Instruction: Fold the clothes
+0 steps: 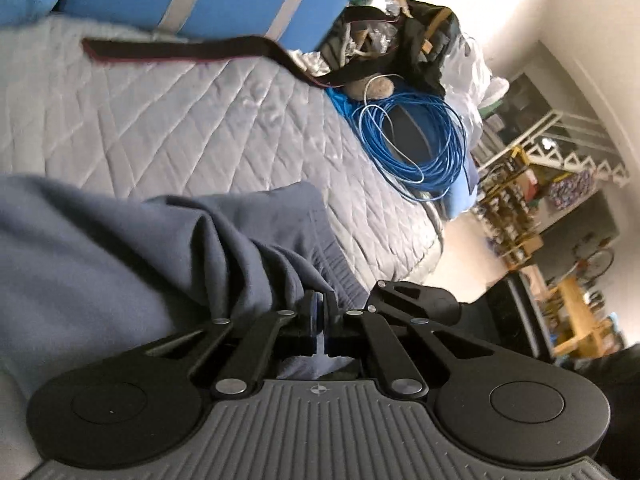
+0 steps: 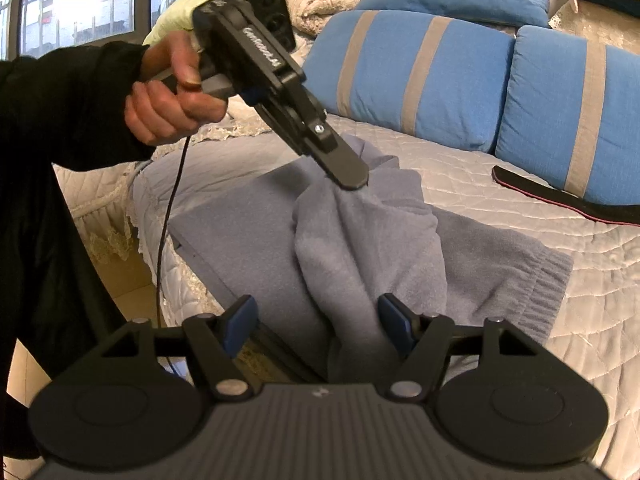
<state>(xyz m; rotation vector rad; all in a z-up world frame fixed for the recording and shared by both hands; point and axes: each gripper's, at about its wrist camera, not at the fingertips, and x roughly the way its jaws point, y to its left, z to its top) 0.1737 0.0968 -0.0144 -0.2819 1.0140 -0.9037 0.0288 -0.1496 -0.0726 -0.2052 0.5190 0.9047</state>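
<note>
The left gripper (image 2: 352, 178) pinches a raised fold of the grey-blue fleece garment (image 2: 368, 240) near the quilted bed's (image 2: 500, 200) near edge; the right gripper (image 2: 320, 326) gapes around hanging cloth, holding nothing. A thin pinch could slip, dropping the fold crooked.

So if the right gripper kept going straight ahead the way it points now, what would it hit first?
Most likely the blue-grey garment: a raised fold of it already sits between the open fingers of the right gripper. The left gripper, clamped on the same fabric, lies further along, though depth is unclear.
</note>
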